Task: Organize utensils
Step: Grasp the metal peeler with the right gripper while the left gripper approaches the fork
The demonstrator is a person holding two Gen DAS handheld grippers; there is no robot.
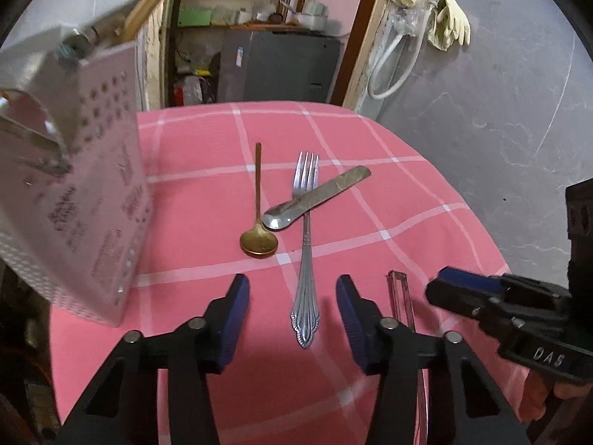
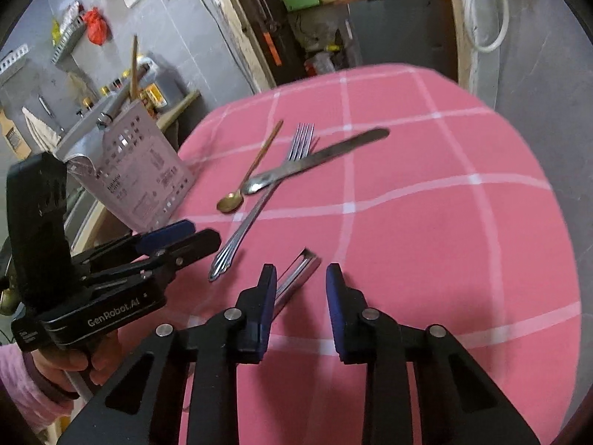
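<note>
while the left gripper (image 1: 292,307) hangs with jaws apart astride the fork (image 1: 304,248) handle, pads not touching it, the right gripper (image 2: 301,296) is parted too, one pad beside a metal peeler (image 2: 296,278); gold spoon (image 1: 258,222) and steel spoon (image 1: 315,196) lie by the perforated holder (image 1: 92,193) on the pink cloth (image 1: 407,222)

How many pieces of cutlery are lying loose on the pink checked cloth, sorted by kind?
Spoons: 2, a gold spoon and a silver spoon lying across the fork
Forks: 1, the silver fork
Other: 1, a slim metal utensil near the front edge, kind unclear
Total: 4
</note>
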